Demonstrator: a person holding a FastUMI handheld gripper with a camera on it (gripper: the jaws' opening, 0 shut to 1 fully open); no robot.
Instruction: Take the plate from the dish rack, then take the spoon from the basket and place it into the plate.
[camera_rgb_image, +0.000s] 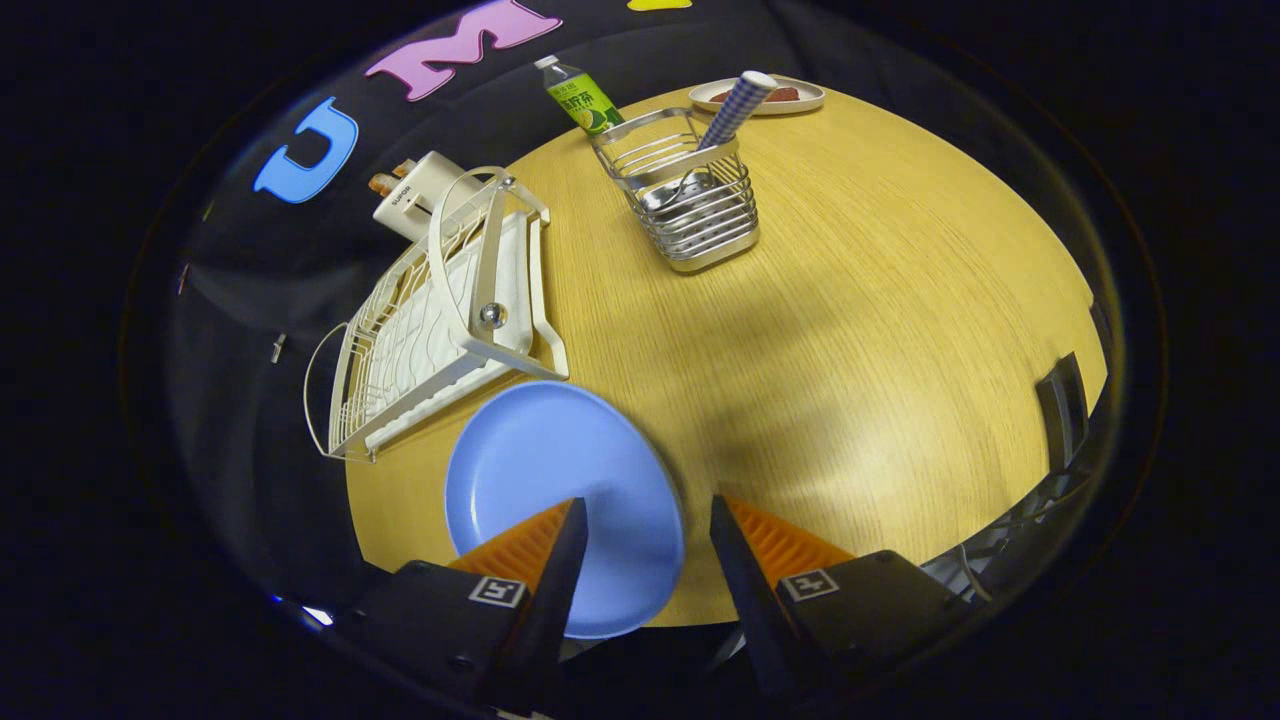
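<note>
Plate (545, 480): flat on table (850, 330) beside dish rack (440, 320), under my left finger | gripper (640, 515): jaws apart, empty | spoon (715, 140): upright in basket (690, 200), well beyond | risk: I expect the wires to snag my fingers, tipping the basket.

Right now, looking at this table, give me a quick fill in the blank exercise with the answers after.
1. The blue plate lies flat on the ____, next to the white dish rack.
2. The spoon with the checked handle stands in the wire ____.
3. The gripper has its fingers ____, holding nothing.
4. The green bottle stands just beyond the ____.

Answers: table; basket; open; basket
</note>
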